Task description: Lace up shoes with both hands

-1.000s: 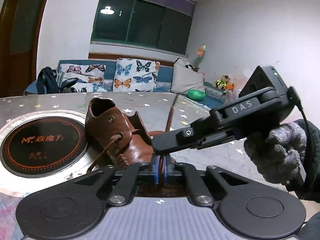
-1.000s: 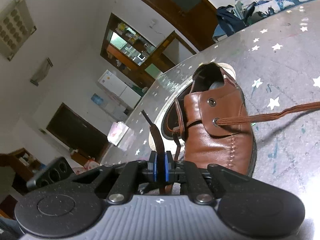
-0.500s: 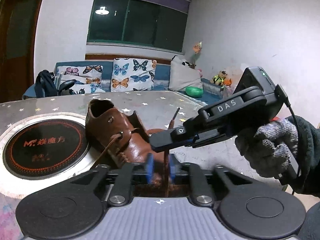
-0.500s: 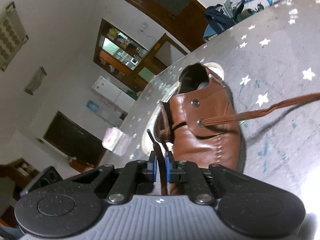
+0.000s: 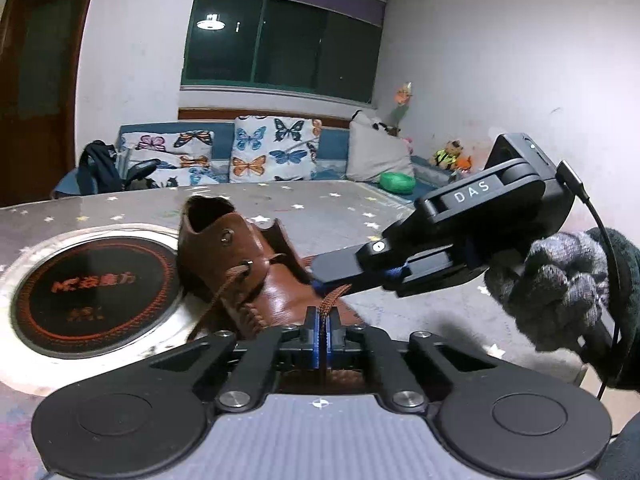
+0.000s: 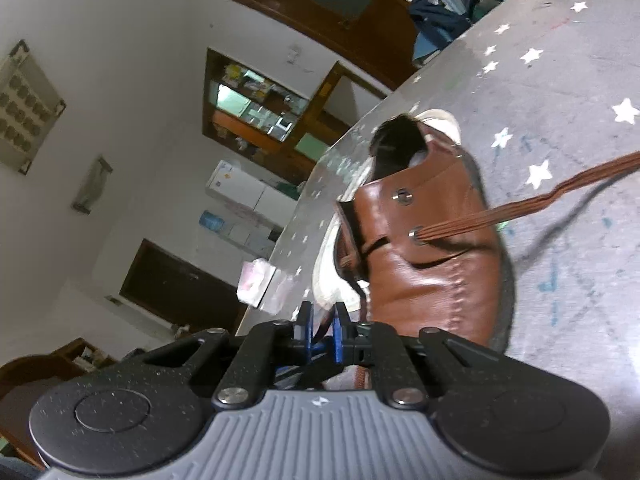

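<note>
My left gripper (image 5: 322, 326) is pinched on the brown lace (image 5: 334, 296) just in front of the brown shoe (image 5: 256, 272), which lies on the starred table (image 5: 332, 208) beside the round black hob (image 5: 96, 284). My right gripper (image 6: 322, 326), jaws slightly parted, hovers over the shoe's toe; a lace end sits loosely between them.

Shoe (image 5: 256, 276): brown leather, smooth and glossy, stitched seams, metal eyelets. Lace (image 6: 520, 210): brown woven cord, ribbed. Table (image 6: 560, 80): grey, shiny, star-printed. Left gripper (image 5: 322, 334): matt black plastic, blue pads, ribbed grey housing, metal screws. Glove (image 5: 560, 284): grey knit cloth.
</note>
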Demonstrator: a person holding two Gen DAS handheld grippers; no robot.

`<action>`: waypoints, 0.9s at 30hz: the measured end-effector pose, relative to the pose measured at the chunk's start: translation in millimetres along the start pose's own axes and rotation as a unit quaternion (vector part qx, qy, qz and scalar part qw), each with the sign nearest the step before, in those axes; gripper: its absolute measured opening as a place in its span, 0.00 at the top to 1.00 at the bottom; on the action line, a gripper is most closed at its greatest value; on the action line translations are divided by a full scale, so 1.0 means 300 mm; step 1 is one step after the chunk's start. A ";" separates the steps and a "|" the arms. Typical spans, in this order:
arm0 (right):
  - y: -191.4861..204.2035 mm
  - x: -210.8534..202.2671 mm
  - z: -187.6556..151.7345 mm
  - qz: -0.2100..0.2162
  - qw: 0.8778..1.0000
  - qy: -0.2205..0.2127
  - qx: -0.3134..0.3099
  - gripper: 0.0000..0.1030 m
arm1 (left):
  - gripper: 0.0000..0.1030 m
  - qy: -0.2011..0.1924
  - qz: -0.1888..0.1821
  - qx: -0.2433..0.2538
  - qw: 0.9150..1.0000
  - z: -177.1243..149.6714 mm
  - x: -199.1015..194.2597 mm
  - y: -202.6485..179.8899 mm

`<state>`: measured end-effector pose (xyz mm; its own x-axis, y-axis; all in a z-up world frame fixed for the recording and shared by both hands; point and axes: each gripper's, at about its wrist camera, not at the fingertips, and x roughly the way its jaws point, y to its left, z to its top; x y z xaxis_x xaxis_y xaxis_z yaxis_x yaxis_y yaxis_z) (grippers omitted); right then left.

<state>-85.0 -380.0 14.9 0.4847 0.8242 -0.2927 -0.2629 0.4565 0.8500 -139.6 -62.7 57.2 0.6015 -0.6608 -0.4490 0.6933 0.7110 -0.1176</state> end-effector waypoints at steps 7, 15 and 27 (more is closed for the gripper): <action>-0.017 0.003 0.000 0.003 1.000 -0.002 0.016 0.79 | 0.97 0.018 0.023 -0.003 1.000 -0.017 0.011 0.010; -0.035 0.007 -0.006 0.015 0.999 -0.011 0.045 0.79 | 0.97 0.024 0.039 -0.009 0.999 -0.017 0.028 0.011; -0.054 0.045 0.002 0.017 0.998 -0.012 0.060 0.95 | 0.83 0.017 0.034 0.004 0.999 -0.016 0.027 -0.014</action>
<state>-73.8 -376.5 -2.4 0.4979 0.8294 -0.2533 -0.1784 0.3838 0.9060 -139.7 -69.9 49.7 0.6340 -0.6021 -0.4853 0.6544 0.7521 -0.0781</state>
